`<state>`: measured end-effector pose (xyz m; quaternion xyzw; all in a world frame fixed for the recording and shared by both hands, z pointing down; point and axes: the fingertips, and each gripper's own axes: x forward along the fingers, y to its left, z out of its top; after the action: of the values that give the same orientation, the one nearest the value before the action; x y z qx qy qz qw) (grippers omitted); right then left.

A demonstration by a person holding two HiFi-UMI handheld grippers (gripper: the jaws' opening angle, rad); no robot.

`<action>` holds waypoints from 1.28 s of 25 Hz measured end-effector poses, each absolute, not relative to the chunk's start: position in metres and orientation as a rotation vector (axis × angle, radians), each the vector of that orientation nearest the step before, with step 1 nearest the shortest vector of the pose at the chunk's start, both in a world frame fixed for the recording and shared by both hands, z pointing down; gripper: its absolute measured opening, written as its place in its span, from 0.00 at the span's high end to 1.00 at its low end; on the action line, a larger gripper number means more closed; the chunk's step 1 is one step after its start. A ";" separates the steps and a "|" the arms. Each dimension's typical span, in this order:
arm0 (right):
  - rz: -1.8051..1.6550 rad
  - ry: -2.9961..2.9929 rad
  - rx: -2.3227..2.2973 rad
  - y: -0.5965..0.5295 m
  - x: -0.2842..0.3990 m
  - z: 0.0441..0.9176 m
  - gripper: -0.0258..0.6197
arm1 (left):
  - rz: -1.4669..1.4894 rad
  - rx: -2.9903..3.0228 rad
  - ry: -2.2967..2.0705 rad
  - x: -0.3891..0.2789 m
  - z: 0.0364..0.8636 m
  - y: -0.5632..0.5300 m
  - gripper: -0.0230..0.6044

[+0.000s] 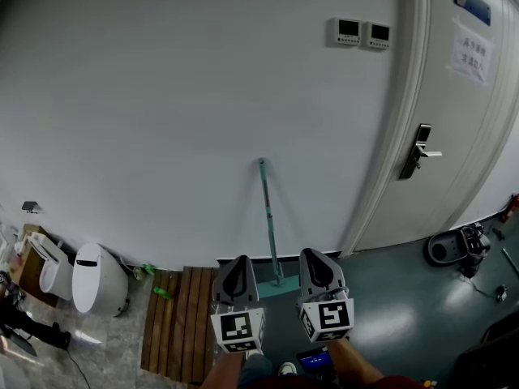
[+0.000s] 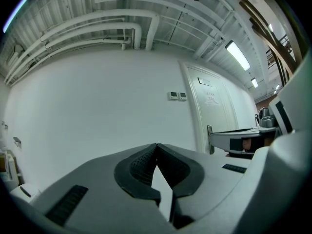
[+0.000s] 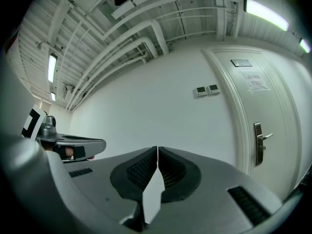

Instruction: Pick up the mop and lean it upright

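The left gripper (image 1: 237, 261) and the right gripper (image 1: 317, 254) are both pinched shut on nothing and held close to the person, likely because the green mop (image 1: 268, 221) just ahead needs no help, its stick leaning up against the white wall (image 1: 162, 96).

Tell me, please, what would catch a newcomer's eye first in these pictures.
The teal-handled mop stands out first, leaning upright against the big white wall, just left of the door frame. Below it, at the bottom of the head view, the left tool and right tool hover side by side, both shut and empty. The white door with its metal handle fills the right side.
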<state>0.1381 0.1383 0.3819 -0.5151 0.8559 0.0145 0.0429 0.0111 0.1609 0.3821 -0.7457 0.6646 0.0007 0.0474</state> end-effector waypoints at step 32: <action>0.049 2.526 -1.775 -0.085 0.016 0.384 0.93 | 0.032 -2.428 1.857 -0.106 0.380 -0.077 0.94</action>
<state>0.0157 -0.0848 0.3842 -0.5747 0.8178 0.0158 0.0271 -0.1057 -0.0774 0.3797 -0.7936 0.6069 0.0106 0.0425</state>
